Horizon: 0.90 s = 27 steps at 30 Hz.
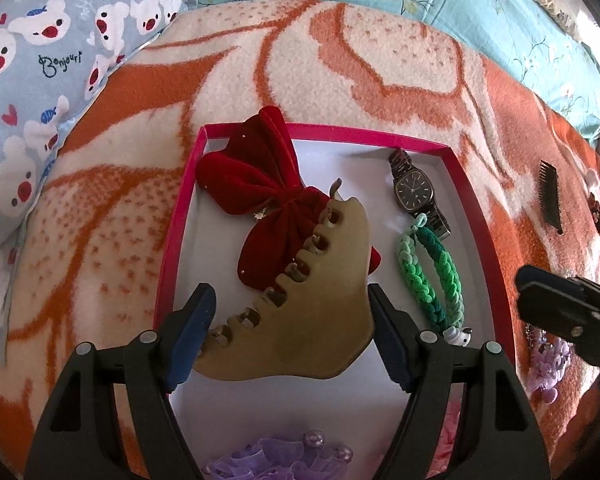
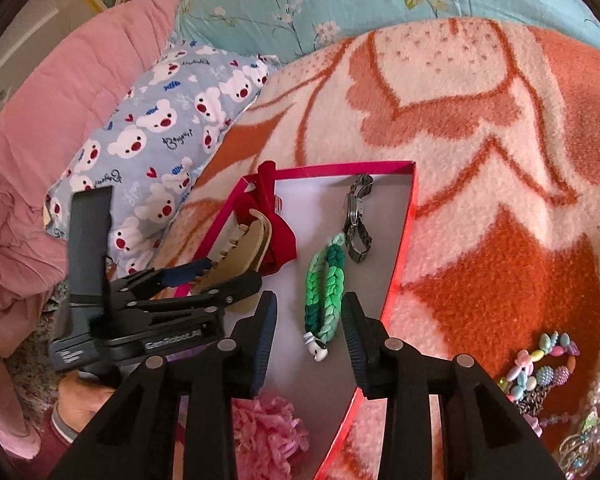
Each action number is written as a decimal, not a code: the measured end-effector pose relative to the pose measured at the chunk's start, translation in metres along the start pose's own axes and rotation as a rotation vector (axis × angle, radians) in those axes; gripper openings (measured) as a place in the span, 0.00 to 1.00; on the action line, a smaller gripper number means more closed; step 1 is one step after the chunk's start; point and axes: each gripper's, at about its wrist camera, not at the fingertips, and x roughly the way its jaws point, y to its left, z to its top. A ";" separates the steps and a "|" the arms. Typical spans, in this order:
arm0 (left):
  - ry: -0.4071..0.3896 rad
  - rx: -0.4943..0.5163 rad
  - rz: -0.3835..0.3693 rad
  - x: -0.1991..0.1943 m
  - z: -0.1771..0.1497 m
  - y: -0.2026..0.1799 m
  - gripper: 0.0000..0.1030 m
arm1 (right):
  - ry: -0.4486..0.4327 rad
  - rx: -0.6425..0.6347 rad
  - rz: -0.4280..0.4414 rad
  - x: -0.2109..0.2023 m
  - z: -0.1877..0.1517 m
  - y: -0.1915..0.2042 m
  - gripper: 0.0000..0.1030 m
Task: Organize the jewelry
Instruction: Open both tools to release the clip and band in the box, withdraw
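Here the left gripper (image 1: 292, 332) pinches the tan hair claw (image 1: 300, 312); the right gripper (image 2: 310, 336), spread, straddles the green braid (image 2: 324, 292).

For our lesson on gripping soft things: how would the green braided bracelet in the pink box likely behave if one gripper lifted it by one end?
The green braided bracelet looks like woven cord, so it would probably droop and swing rather than hold its loop. It seems light. The small white charm at its end may dangle lowest.

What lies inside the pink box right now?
Inside the pink box: a red velvet bow, wristwatch, green braided band, purple flower piece and pink one. The tan hair claw covers part of the bow.
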 end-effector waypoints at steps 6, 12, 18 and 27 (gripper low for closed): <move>-0.014 -0.004 -0.008 -0.010 -0.001 0.000 0.75 | -0.041 0.031 -0.002 -0.025 -0.005 -0.010 0.38; -0.051 -0.017 -0.014 -0.033 -0.008 -0.002 0.80 | -0.072 0.070 -0.028 -0.053 -0.017 -0.029 0.48; -0.082 -0.047 -0.060 -0.063 -0.021 -0.014 0.81 | -0.094 0.128 -0.076 -0.082 -0.036 -0.056 0.51; -0.072 -0.014 -0.110 -0.081 -0.043 -0.053 0.81 | -0.130 0.212 -0.140 -0.126 -0.065 -0.092 0.54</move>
